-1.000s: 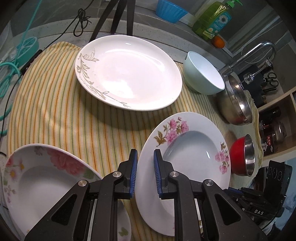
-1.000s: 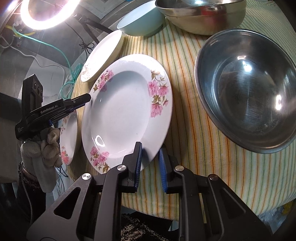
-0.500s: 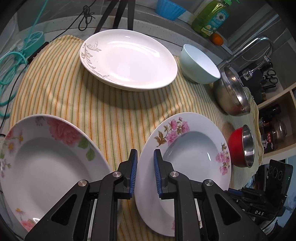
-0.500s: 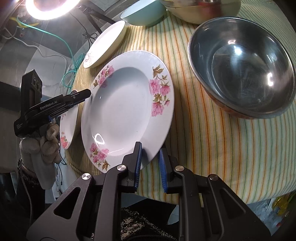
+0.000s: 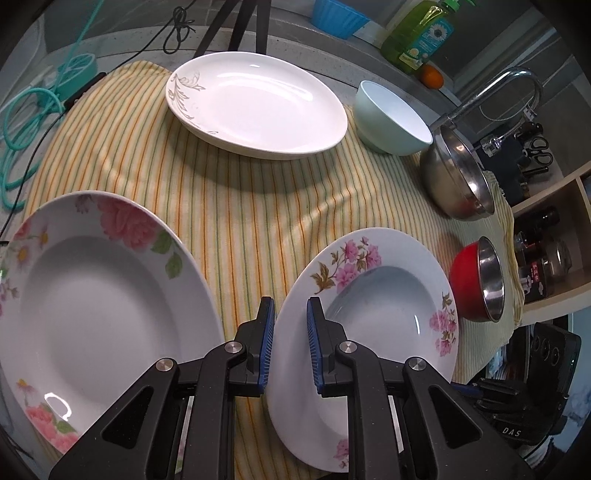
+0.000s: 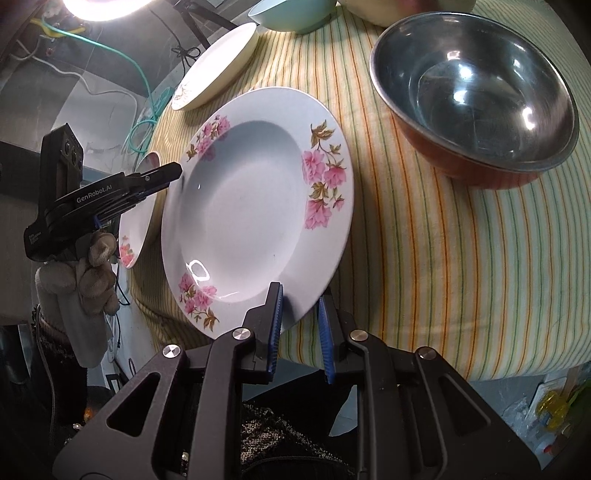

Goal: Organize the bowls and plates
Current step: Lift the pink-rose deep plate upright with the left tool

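Observation:
A white deep plate with pink flowers (image 5: 373,314) (image 6: 255,206) is tilted above the striped cloth. My left gripper (image 5: 290,319) grips its left rim and my right gripper (image 6: 300,301) grips the opposite rim. The left gripper also shows in the right wrist view (image 6: 162,177), at the plate's far edge. A second flowered deep plate (image 5: 92,310) (image 6: 138,218) lies at the left. A large white oval plate (image 5: 258,103) (image 6: 218,66) and a light blue bowl (image 5: 391,118) stand at the back.
A red bowl with a steel inside (image 5: 480,284) (image 6: 476,96) sits to the right of the held plate. A steel bowl (image 5: 458,177) stands behind it near the tap (image 5: 495,92). Green soap bottle (image 5: 417,33), blue tub (image 5: 340,14), teal cable (image 5: 26,122).
The left view has drawn back and up, so the left flowered plate shows more fully. The held plate has tilted up and come nearer in the right view.

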Demonstrator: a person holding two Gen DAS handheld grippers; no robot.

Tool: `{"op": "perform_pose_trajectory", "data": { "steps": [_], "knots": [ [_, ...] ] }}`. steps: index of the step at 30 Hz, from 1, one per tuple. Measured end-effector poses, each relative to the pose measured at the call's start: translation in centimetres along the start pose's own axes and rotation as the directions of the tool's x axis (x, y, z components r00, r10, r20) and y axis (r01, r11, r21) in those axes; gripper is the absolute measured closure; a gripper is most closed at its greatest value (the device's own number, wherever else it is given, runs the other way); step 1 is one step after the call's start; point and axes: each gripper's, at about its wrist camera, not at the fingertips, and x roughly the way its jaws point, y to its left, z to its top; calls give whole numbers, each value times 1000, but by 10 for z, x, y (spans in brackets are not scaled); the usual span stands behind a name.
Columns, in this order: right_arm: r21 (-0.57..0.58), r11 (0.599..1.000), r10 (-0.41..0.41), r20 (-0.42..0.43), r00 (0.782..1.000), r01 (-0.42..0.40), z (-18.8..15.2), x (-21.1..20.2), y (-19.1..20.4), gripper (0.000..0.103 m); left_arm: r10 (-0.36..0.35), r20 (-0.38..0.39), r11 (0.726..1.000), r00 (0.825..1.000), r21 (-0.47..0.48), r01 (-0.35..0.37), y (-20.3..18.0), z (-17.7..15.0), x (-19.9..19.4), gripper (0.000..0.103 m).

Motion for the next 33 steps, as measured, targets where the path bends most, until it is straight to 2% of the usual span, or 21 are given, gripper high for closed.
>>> {"op": "perform_pose_trajectory", "data": {
  "steps": [13,17,20,22,25,26,29,33],
  "knots": [
    [-31,1000,-3,-11,1000,3,-2,4,3,82,6,-3,1000,1000,4,-6,-3,-2,2,87],
    [-75,996,-57,-1,998,56,-2,0,10,80,7,16,1000,1000,15,-8,-5,-1,-5,87],
    [-94,993,-70,17,997,71,-1,-7,13,74,24,40,999,999,29,-25,-6,0,-13,86],
    [-113,990,-83,36,996,87,-1,-13,16,65,26,53,999,998,28,-28,-6,0,-18,85],
    [-153,981,-106,86,991,119,1,-26,23,61,31,84,999,996,15,-33,-3,-1,-29,69],
    [-164,978,-110,103,989,126,2,-30,26,60,34,100,999,994,11,-36,-3,-2,-34,67],
    [-204,969,-108,147,983,137,9,-39,37,51,52,136,999,989,-14,-50,1,-7,-47,67],
    [-262,953,-103,183,978,150,20,-39,54,50,72,184,994,980,-90,-56,18,-17,-66,67]
  ]
}}
